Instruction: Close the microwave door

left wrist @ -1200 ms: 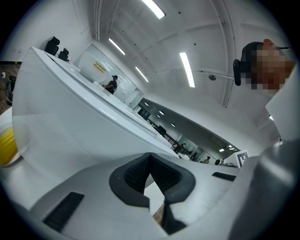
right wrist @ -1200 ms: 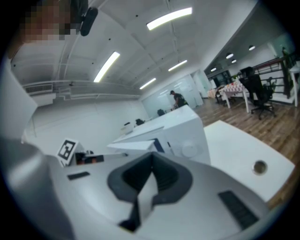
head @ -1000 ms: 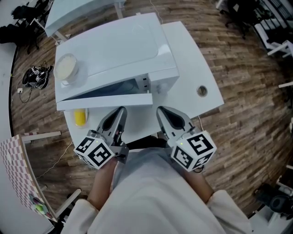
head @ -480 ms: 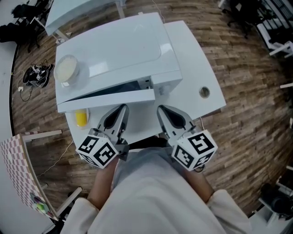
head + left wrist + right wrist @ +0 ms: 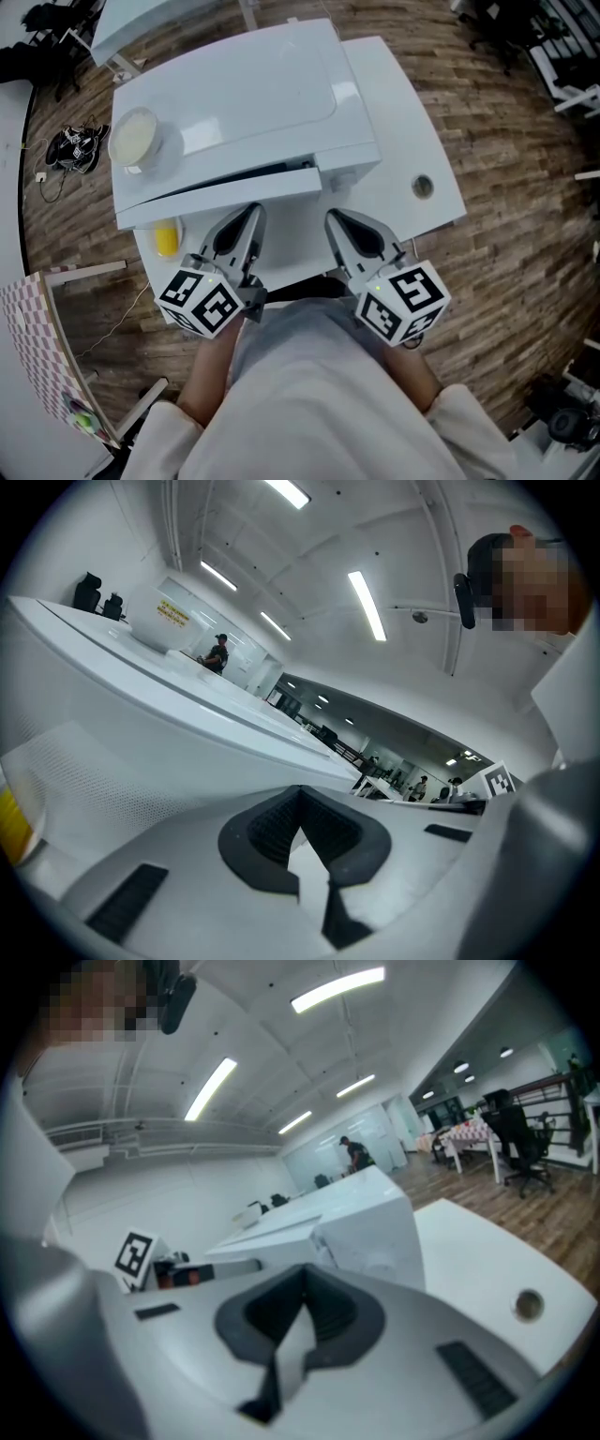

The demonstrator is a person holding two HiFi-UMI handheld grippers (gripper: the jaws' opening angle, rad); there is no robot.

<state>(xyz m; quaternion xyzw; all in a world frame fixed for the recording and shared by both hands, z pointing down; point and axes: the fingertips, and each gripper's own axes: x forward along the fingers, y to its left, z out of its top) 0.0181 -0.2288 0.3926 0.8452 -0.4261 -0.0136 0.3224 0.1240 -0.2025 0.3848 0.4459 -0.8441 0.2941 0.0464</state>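
Observation:
The white microwave (image 5: 244, 103) stands on a white table (image 5: 403, 141). Its door (image 5: 216, 192) hangs on the left and lies almost flat against the front, with only a thin dark gap showing. My left gripper (image 5: 246, 214) is shut, its tip right at the door's lower edge; I cannot tell whether it touches. The left gripper view has the door (image 5: 141, 752) filling the space just past the shut jaws (image 5: 300, 841). My right gripper (image 5: 336, 219) is shut and empty, below the microwave's right front corner (image 5: 366, 1227) and apart from it.
A round cream bowl (image 5: 134, 139) sits on the microwave's top left. A yellow object (image 5: 165, 239) lies on the table under the door's hinge end. The table has a cable hole (image 5: 422, 187) at the right. A checkered board (image 5: 28, 337) stands on the wooden floor at the left.
The door has swung from clearly ajar to nearly shut. My left gripper has moved forward behind it; the right gripper has shifted only slightly.

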